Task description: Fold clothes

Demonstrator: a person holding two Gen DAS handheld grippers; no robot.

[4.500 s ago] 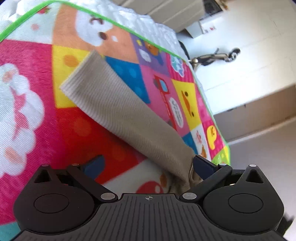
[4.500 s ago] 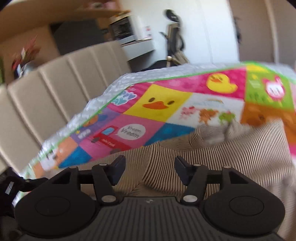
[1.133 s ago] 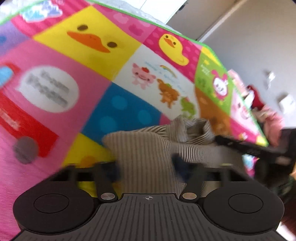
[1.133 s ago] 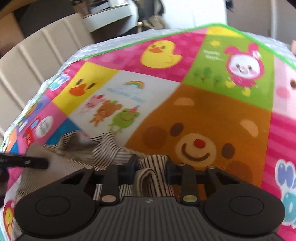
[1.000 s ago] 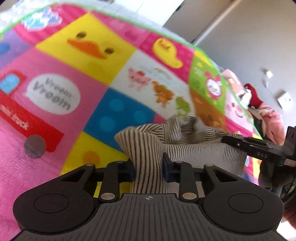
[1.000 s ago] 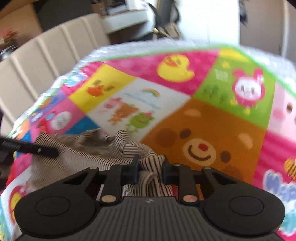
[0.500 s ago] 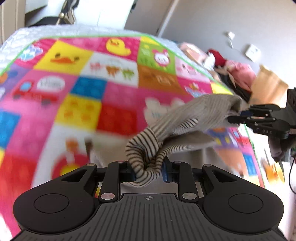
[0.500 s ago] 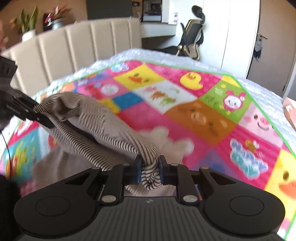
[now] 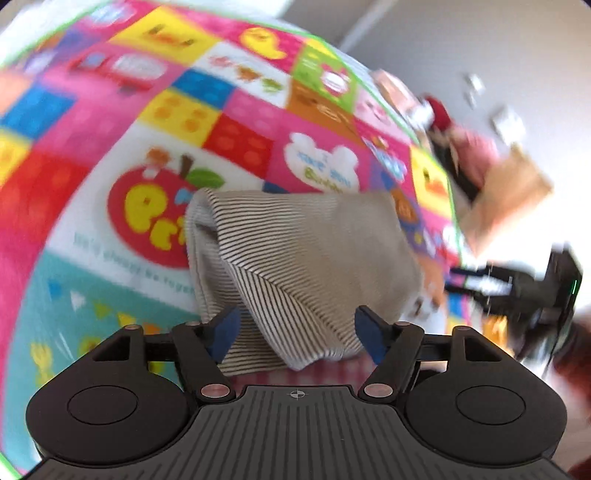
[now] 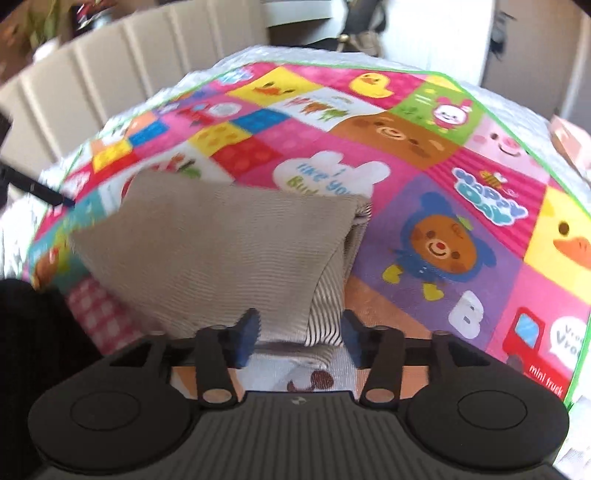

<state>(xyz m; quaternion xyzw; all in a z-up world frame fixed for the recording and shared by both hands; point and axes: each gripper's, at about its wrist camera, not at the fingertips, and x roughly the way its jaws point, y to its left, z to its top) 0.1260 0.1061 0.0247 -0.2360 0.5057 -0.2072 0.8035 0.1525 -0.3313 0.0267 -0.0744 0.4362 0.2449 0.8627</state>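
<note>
A beige garment with fine dark stripes (image 9: 306, 258) lies folded over itself on the colourful cartoon play mat (image 9: 110, 122). In the left wrist view my left gripper (image 9: 297, 334) is open, its blue-padded fingers standing either side of the garment's near edge. The right wrist view shows the same garment (image 10: 221, 251) as a flat folded panel with a striped layer along its right side. My right gripper (image 10: 299, 338) is open over the near striped corner. The right gripper (image 9: 517, 288) also appears blurred at the far right of the left wrist view.
The mat (image 10: 461, 206) covers a white quilted bed with a beige padded headboard (image 10: 110, 74) behind. A pile of pink and red clothes (image 9: 465, 147) and a brown cardboard box (image 9: 509, 199) sit beyond the mat's far corner. An office chair (image 10: 358, 33) stands by the wall.
Half a second ago both grippers held the garment lifted in the air. Now it lies folded on the mat, and both grippers have opened and let go of it.
</note>
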